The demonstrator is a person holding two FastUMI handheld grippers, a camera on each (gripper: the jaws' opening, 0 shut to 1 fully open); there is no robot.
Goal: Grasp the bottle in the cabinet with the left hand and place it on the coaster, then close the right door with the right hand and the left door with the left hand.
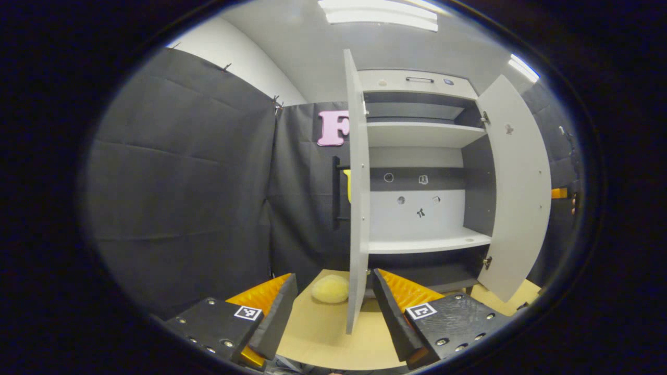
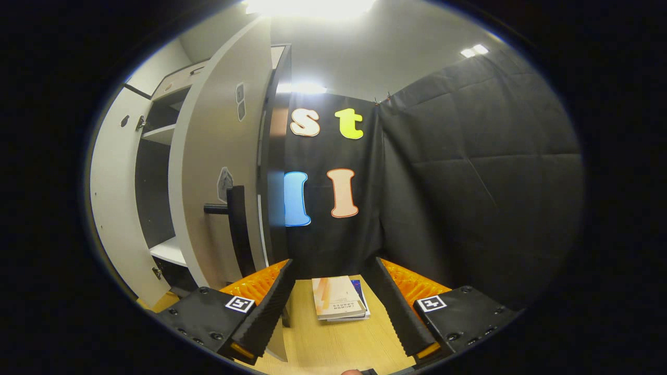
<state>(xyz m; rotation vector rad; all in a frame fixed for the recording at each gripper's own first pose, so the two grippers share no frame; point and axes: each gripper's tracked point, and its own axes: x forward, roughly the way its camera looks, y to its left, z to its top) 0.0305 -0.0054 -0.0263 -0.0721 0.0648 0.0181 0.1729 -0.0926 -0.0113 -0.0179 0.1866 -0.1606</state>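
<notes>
The white cabinet (image 1: 422, 135) stands on the table with both doors swung open. In the left gripper view the left door (image 1: 357, 208) is edge-on straight ahead, its lower edge between the fingers of my open left gripper (image 1: 334, 276), which holds nothing. The right door (image 1: 516, 187) hangs open at the right. In the right gripper view the right door (image 2: 213, 172) shows its outer face and black handle (image 2: 237, 229) just left of my open right gripper (image 2: 332, 262). The door's bottom corner sits by that gripper's left finger (image 2: 266, 307).
A pale yellow round pad (image 1: 330, 288) lies on the wooden table (image 1: 323, 333) beside the left door. Two stacked books (image 2: 338, 304) lie on the table between the right gripper's fingers. Black cloth walls close in on the left and right.
</notes>
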